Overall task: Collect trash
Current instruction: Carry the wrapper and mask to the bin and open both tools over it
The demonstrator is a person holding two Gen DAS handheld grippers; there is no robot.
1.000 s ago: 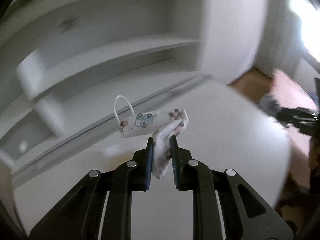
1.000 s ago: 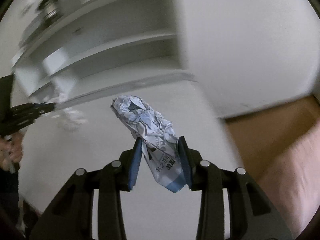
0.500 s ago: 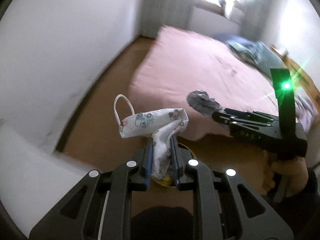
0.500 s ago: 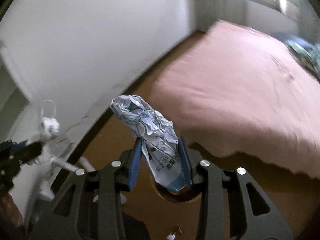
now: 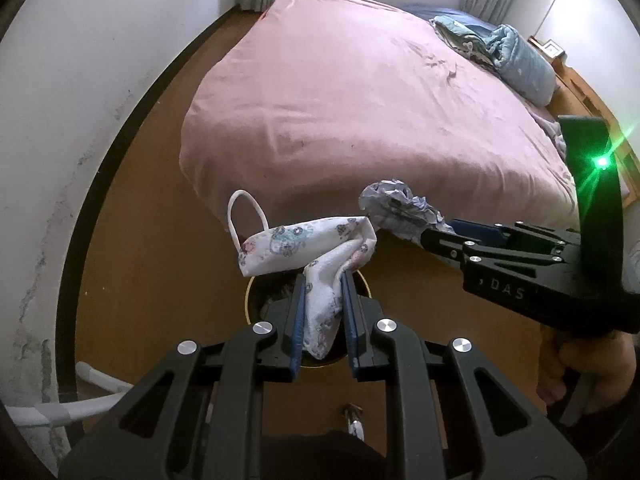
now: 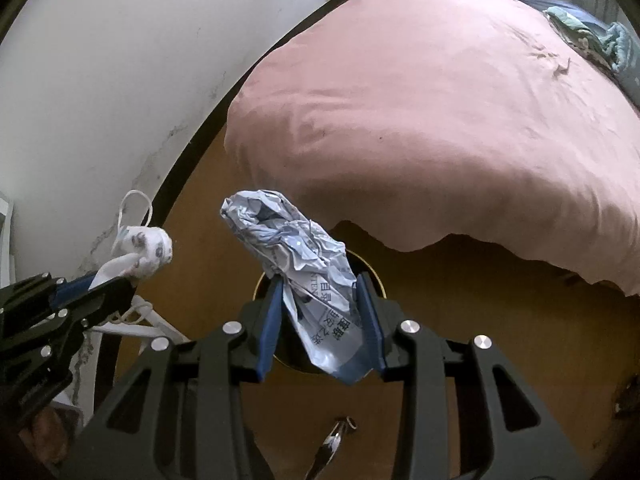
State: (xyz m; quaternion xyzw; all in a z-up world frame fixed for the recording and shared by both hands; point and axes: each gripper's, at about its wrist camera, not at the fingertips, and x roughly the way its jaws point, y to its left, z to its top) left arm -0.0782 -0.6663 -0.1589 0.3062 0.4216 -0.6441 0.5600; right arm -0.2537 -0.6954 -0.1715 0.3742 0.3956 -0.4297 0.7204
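Observation:
My left gripper (image 5: 323, 280) is shut on a white patterned face mask (image 5: 298, 246) whose ear loop sticks up on the left. My right gripper (image 6: 320, 284) is shut on a crumpled blue-and-white printed wrapper (image 6: 298, 254). Both hang above a round dark bin with a gold rim (image 5: 251, 300) on the wooden floor, largely hidden behind the fingers. In the left wrist view the right gripper (image 5: 436, 230) comes in from the right with the wrapper (image 5: 400, 210). In the right wrist view the left gripper (image 6: 116, 280) holds the mask (image 6: 146, 250) at the left.
A bed with a pink cover (image 5: 360, 100) fills the space beyond the bin, bedding (image 5: 516, 56) piled at its far end. A white wall (image 5: 60, 120) with dark skirting runs along the left. White cables (image 5: 72, 404) lie by the wall. A small shiny object (image 6: 336, 436) lies on the floor near me.
Both grippers swung away from the white shelves and desk, tilted down, and now hang over the bin beside the bed. Each kept hold of its piece of trash.

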